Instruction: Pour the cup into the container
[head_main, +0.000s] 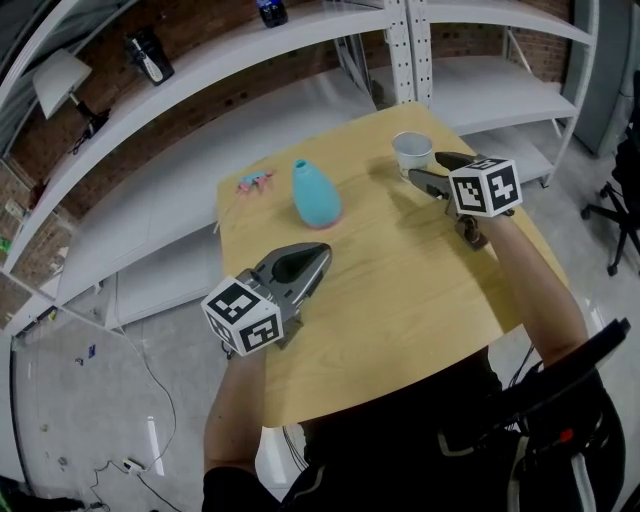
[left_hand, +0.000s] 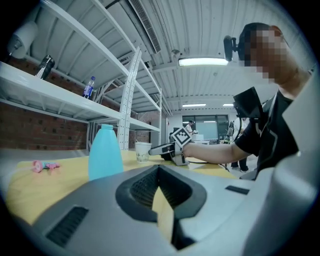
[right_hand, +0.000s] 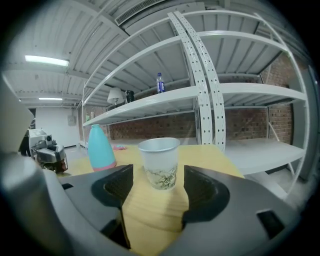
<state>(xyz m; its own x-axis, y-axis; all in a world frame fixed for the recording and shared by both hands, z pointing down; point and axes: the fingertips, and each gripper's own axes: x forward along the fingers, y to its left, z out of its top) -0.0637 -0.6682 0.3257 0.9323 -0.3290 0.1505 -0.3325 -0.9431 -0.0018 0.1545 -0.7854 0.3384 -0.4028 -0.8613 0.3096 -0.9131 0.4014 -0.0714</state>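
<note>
A white paper cup with a leaf print stands near the far right corner of the wooden table. My right gripper is open just in front of it. In the right gripper view the cup sits upright just beyond the gap of my right gripper, touching neither jaw. A light blue bottle-shaped container stands upright at the table's far middle, left of the cup. My left gripper hovers over the near left of the table, shut and holding nothing, with the container ahead of it.
A small pink object lies at the far left of the table. White metal shelving stands close behind the table, holding a bottle and a lamp. An office chair stands on the floor at the right.
</note>
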